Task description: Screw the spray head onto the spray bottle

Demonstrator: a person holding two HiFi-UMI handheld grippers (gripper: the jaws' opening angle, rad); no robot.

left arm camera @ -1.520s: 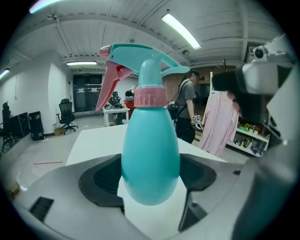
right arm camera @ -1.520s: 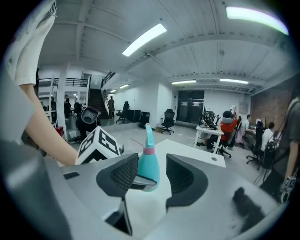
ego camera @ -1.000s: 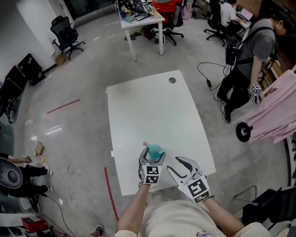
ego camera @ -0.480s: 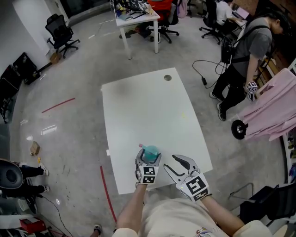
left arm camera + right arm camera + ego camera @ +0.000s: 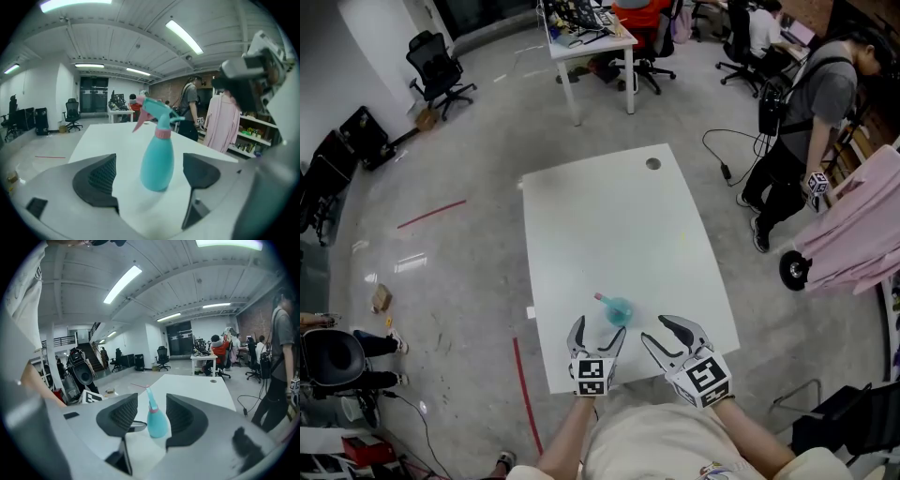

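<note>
A teal spray bottle (image 5: 618,310) stands upright on the white table (image 5: 609,216) near its front edge, with a teal spray head and pink trigger (image 5: 151,110) on its pink collar. My left gripper (image 5: 600,326) sits just in front of the bottle (image 5: 157,159). Its jaws have just been opening, and the pads (image 5: 96,180) stand clear of the bottle on both sides. My right gripper (image 5: 655,330) is to the bottle's right, open, with nothing held. In the right gripper view the bottle (image 5: 157,423) shows beyond the pads (image 5: 123,416), untouched.
The table has a cable hole (image 5: 652,163) at its far end. A person in a grey shirt (image 5: 811,112) stands at the right beside pink garments (image 5: 862,225). A desk (image 5: 586,37) and office chairs (image 5: 431,66) are farther back. Red tape (image 5: 523,394) marks the floor.
My left gripper has let go of the bottle, opened wider and drawn back towards the table's front edge. The bottle now stands alone. The right gripper has stayed put.
</note>
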